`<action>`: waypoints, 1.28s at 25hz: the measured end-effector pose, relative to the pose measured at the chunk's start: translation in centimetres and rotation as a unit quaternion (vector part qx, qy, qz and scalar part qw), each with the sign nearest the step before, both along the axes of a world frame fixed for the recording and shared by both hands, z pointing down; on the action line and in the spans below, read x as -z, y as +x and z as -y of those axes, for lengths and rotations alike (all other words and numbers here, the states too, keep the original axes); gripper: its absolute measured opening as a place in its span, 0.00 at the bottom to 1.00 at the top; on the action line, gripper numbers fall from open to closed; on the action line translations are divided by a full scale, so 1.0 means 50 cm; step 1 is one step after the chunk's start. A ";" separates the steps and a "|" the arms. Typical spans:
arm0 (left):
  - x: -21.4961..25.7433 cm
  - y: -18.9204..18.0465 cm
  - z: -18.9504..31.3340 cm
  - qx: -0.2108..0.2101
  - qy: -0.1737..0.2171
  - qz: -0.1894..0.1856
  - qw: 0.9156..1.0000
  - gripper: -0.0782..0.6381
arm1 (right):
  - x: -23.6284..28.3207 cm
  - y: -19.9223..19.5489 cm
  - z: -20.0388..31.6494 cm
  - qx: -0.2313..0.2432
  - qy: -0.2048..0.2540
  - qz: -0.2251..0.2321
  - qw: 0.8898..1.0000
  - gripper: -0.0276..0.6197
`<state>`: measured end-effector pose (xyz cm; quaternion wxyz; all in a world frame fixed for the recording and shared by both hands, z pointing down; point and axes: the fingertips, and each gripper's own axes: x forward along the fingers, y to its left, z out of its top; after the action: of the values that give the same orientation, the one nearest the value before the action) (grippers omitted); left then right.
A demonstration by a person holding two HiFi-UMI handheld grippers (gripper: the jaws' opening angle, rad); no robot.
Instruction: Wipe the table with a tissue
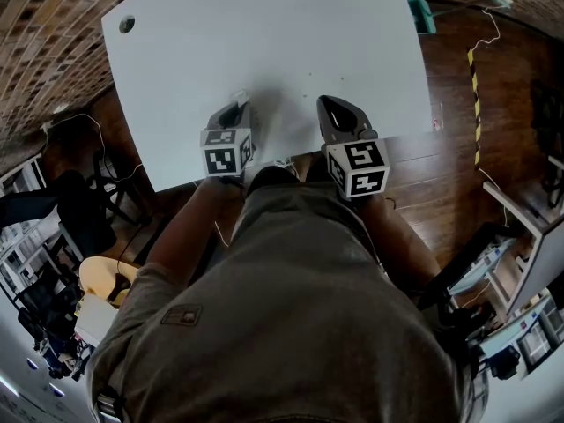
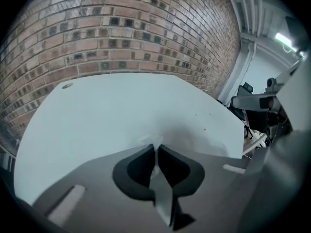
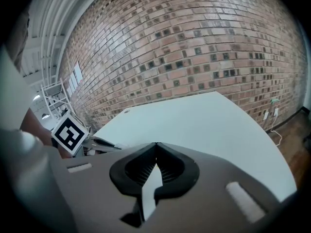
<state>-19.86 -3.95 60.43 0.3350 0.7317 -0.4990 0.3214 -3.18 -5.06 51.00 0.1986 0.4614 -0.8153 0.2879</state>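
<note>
The white table (image 1: 264,33) spreads out ahead of me, with both grippers over its near edge. My left gripper (image 1: 236,106) is shut on a small white tissue (image 1: 240,97). In the left gripper view, crumpled tissue (image 2: 148,140) pokes out past the closed tips of my left gripper (image 2: 156,147), low over the tabletop (image 2: 112,110). My right gripper (image 1: 328,104) hovers to the right with its jaws together. The right gripper view shows my right gripper (image 3: 156,144) shut with nothing in it and, at its left, the left gripper's marker cube (image 3: 70,132).
A round cable hole (image 1: 127,25) sits in the table's far left corner. A brick wall (image 2: 121,33) stands behind the table. On the wooden floor at the right are a green object (image 1: 421,14) and a yellow-black strip (image 1: 474,86). Chairs and clutter (image 1: 70,201) stand at the left.
</note>
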 end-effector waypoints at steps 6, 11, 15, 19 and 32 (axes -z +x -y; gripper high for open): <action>0.000 0.015 -0.012 -0.013 -0.008 -0.008 1.000 0.14 | 0.000 0.001 -0.006 0.002 0.000 0.000 1.000 0.06; -0.002 0.025 -0.027 -0.027 -0.013 -0.011 0.999 0.14 | 0.001 -0.001 -0.008 0.002 0.002 0.002 1.000 0.06; -0.001 0.036 -0.035 -0.037 -0.015 -0.014 0.999 0.14 | 0.002 -0.002 -0.008 0.003 0.002 0.002 1.000 0.06; -0.002 0.044 -0.048 -0.044 -0.018 -0.016 0.999 0.14 | -0.004 -0.001 -0.013 0.006 -0.001 0.000 1.000 0.06; -0.004 0.060 -0.090 -0.062 -0.019 -0.019 0.998 0.14 | 0.008 -0.009 -0.018 0.008 0.008 0.000 1.000 0.06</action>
<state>-16.86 0.53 60.65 0.3375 0.7610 -0.4399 0.3368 -3.62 -4.15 50.58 0.1968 0.4561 -0.8216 0.2797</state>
